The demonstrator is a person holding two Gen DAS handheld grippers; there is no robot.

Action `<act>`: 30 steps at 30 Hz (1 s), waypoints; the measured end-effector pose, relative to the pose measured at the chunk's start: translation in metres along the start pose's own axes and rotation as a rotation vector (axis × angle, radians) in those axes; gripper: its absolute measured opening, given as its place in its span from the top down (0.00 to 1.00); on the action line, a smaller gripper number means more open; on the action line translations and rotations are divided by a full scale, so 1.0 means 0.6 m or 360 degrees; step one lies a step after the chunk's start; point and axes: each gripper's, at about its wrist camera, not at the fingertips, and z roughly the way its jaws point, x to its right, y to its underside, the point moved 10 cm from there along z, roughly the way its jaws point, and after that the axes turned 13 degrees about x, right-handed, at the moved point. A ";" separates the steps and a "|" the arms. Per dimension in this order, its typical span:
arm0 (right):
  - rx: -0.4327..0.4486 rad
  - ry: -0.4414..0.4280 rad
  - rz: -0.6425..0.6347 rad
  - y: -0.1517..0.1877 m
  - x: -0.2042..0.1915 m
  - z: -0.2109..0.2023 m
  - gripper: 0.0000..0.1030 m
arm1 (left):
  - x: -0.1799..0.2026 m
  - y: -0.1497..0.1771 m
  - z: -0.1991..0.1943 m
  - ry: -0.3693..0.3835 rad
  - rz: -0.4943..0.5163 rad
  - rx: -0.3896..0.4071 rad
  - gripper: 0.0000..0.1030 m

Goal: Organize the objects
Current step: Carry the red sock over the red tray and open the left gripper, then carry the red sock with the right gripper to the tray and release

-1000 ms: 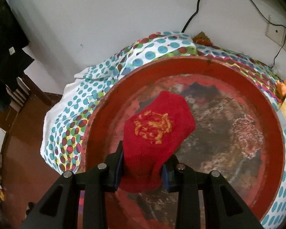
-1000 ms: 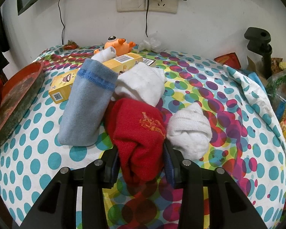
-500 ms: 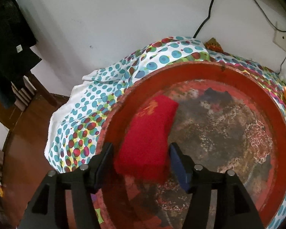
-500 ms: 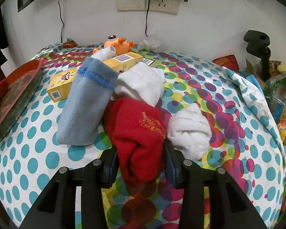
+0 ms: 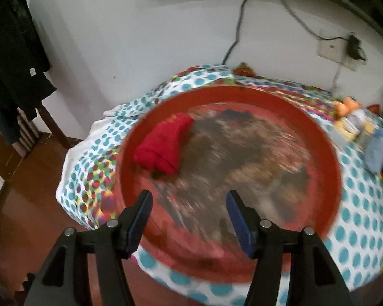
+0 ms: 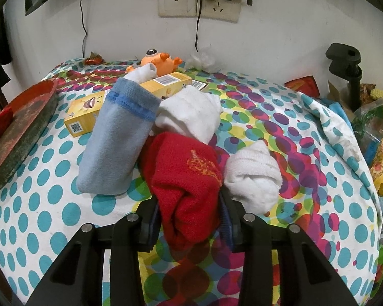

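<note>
A red sock (image 5: 164, 144) lies at the far left inside the round red tray (image 5: 326, 153). My left gripper (image 5: 189, 210) is open and empty, pulled back above the tray's near part. My right gripper (image 6: 189, 209) is shut on a second red sock (image 6: 186, 178) with an orange emblem, on the dotted cloth. A light blue sock (image 6: 117, 137) lies left of it, a white sock (image 6: 191, 117) behind it, a balled white sock (image 6: 252, 176) to its right. The tray also shows in the right wrist view (image 6: 20, 125) at the left edge.
A yellow box (image 6: 130, 97) and an orange toy fish (image 6: 163, 61) lie behind the socks. A black clamp stand (image 6: 349, 76) and colourful packets (image 6: 378, 137) sit at the right. The dotted tablecloth (image 6: 51, 204) covers the table; its left edge drops to a brown floor (image 5: 25, 199).
My left gripper opened and let go of the red sock, which now lies in the tray, then drew back. My right gripper stays shut on its red sock.
</note>
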 end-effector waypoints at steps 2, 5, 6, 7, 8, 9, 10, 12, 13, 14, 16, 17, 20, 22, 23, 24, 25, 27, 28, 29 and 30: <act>0.0017 0.0005 -0.0001 -0.002 0.007 -0.004 0.67 | 0.014 0.015 -0.020 0.0044 0.0005 0.0004 0.40; 0.0046 0.0001 0.0018 -0.001 0.010 -0.017 0.68 | 0.020 0.034 -0.040 0.0079 0.0015 0.0022 0.40; 0.0046 -0.0008 0.0042 0.002 0.011 -0.021 0.69 | 0.021 0.038 -0.044 0.0091 0.0024 0.0026 0.40; 0.0050 -0.0006 0.0061 0.005 0.009 -0.025 0.69 | 0.020 0.039 -0.046 0.0093 0.0021 0.0030 0.40; 0.0060 0.0005 0.0076 0.008 0.005 -0.034 0.69 | 0.020 0.039 -0.048 0.0096 0.0022 0.0038 0.40; 0.0067 -0.0005 0.0095 0.010 0.002 -0.040 0.69 | 0.020 0.036 -0.050 0.0094 0.0030 0.0054 0.40; 0.0072 -0.0011 0.0123 0.011 0.001 -0.047 0.69 | 0.018 0.034 -0.052 0.0090 0.0037 0.0069 0.40; 0.0094 0.0001 0.0169 0.011 -0.004 -0.068 0.69 | 0.016 0.033 -0.056 0.0103 0.0032 0.0077 0.40; 0.0102 -0.0005 0.0187 0.012 0.001 -0.076 0.69 | 0.016 0.034 -0.055 0.0113 0.0035 0.0077 0.40; 0.0117 -0.0004 0.0211 0.010 0.006 -0.093 0.69 | 0.015 0.036 -0.055 0.0110 0.0039 0.0071 0.40; 0.0130 0.0015 0.0223 0.009 0.017 -0.110 0.69 | 0.013 0.039 -0.053 0.0103 0.0061 0.0063 0.40; 0.0135 0.0013 0.0229 0.011 0.013 -0.121 0.69 | 0.010 0.039 -0.053 0.0093 0.0071 0.0064 0.40; 0.0154 0.0001 0.0254 0.003 0.005 -0.138 0.69 | -0.003 0.038 -0.052 0.0093 0.0031 0.0055 0.40; 0.0179 -0.0008 0.0276 -0.006 -0.022 -0.147 0.69 | -0.016 0.038 -0.051 0.0086 -0.0017 0.0048 0.40; 0.0191 -0.0026 0.0275 -0.014 -0.047 -0.151 0.69 | -0.024 0.039 -0.050 0.0083 -0.0039 0.0044 0.40; 0.0199 -0.0046 0.0276 -0.026 -0.075 -0.144 0.69 | -0.033 0.040 -0.047 0.0069 -0.0058 0.0038 0.40; 0.0209 -0.0064 0.0274 -0.036 -0.100 -0.140 0.69 | -0.045 0.041 -0.045 0.0029 -0.0069 0.0035 0.40; 0.0221 -0.0116 0.0232 -0.053 -0.156 -0.130 0.69 | -0.060 0.041 -0.043 -0.0011 -0.0086 0.0034 0.40; 0.0226 -0.0131 0.0222 -0.056 -0.179 -0.124 0.69 | -0.068 0.043 -0.041 -0.0014 -0.0109 0.0018 0.40; 0.0230 -0.0164 0.0204 -0.061 -0.199 -0.125 0.69 | -0.073 0.043 -0.041 -0.0015 -0.0126 0.0018 0.40; 0.0224 -0.0188 0.0191 -0.063 -0.212 -0.126 0.69 | -0.080 0.043 -0.041 -0.0015 -0.0147 0.0023 0.40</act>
